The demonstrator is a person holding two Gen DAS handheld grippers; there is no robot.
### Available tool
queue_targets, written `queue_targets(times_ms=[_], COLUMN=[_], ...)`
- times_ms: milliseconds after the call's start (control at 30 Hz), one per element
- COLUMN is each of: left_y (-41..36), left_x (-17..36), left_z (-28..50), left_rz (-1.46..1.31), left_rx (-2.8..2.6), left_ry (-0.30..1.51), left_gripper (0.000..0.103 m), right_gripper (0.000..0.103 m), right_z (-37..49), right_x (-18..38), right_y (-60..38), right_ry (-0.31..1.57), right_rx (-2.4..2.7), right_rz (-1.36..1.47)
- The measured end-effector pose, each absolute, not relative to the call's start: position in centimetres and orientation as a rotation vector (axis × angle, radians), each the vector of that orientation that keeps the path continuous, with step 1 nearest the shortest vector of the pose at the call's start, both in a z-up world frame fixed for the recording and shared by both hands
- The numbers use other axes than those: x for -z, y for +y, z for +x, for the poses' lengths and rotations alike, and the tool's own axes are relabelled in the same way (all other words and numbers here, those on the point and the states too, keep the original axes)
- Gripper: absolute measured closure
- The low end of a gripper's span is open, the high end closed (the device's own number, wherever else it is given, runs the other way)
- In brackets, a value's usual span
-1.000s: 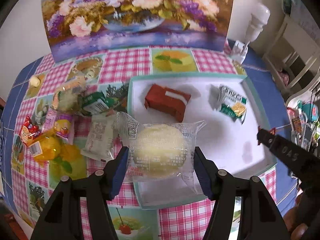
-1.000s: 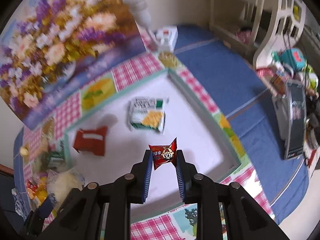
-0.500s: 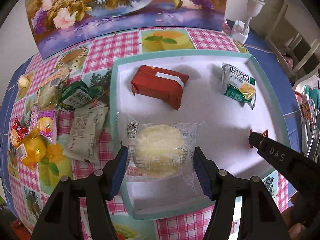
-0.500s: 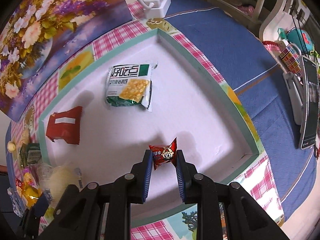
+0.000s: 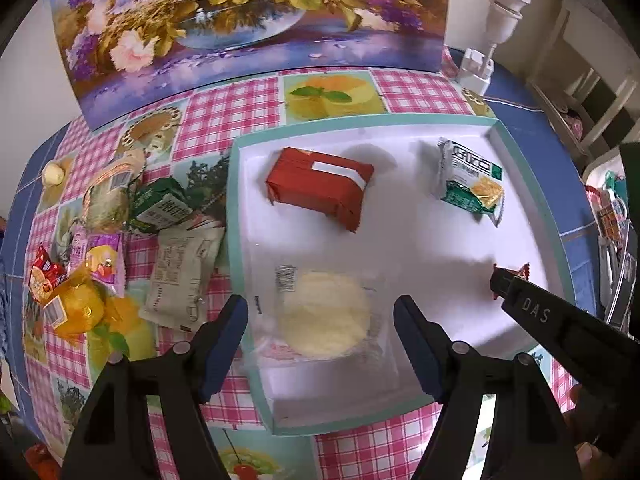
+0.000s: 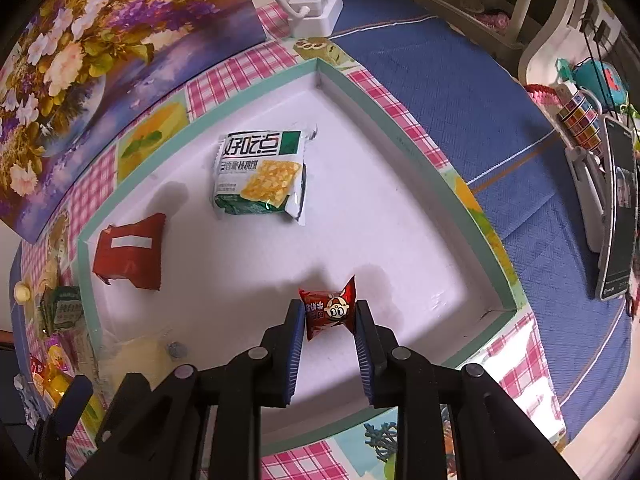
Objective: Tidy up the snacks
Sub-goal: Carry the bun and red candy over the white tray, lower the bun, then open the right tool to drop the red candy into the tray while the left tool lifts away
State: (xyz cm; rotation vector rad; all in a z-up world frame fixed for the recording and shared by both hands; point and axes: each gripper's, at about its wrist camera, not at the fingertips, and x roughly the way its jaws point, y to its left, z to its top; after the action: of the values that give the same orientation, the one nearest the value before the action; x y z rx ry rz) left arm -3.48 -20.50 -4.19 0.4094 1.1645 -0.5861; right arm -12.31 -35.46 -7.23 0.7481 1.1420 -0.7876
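A white tray with a teal rim [image 5: 236, 240] [image 6: 400, 128] holds a red packet [image 5: 320, 192] [image 6: 128, 256] and a green-and-white cracker packet [image 5: 470, 178] [image 6: 260, 172]. A round pale cake in a clear wrapper [image 5: 324, 320] lies on the tray floor near the front left. My left gripper [image 5: 320, 304] straddles it; its jaws are opening and the pads stand clear of the wrapper. My right gripper [image 6: 328, 312] is low over the tray's right front. A small red candy [image 6: 328, 310] sits between its pads, which still touch it as the jaws begin opening.
Left of the tray lies a pile of snacks: a white packet [image 5: 180, 272], a green one [image 5: 160, 208], yellow jelly cups [image 5: 76, 312]. A flower painting [image 5: 256, 20] stands behind. A white socket [image 6: 316, 12] and a phone on a stand [image 6: 616, 216] are to the right.
My left jaws have spread and the cake has dropped from between them onto the tray floor. My right gripper has sunk to the tray with the candy and its jaws have parted slightly.
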Motion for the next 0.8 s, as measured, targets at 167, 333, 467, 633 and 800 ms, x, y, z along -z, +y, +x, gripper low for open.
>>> queue_targets(times_ms=[167,333,467,633,800], left_y=[-19.5,-18.0,-16.6,-14.9,-13.5], left_x=[3.9,3.5,3.4,3.5,3.4], left_z=[-2.4,-1.1,0.1,1.3,2.1], left_rz=[0.372,0.318,0.278,0.234,0.222], left_rx=[0.541,0.478,0.4,0.339,0.289], left_ry=[1.173,1.179,1.179,1.192,1.195], left_gripper=[0.026,0.023,0.009,0.009,0.009], right_gripper=[0.047,0.032,0.015,0.0,0.0], right_z=[-12.3,-11.9,-11.6,-11.2,-11.0], right_x=[7.2,6.9,6.5,6.2,5.8], right_y=[-35.2,-34.9,-34.7,-34.5,-34.4], right_ry=[1.149,1.136,1.121,1.112,1.075], right_rx=[0.786,0.775,0.775,0.772,0.732], right_rz=[0.743,0.718,0.684,0.652,0.682])
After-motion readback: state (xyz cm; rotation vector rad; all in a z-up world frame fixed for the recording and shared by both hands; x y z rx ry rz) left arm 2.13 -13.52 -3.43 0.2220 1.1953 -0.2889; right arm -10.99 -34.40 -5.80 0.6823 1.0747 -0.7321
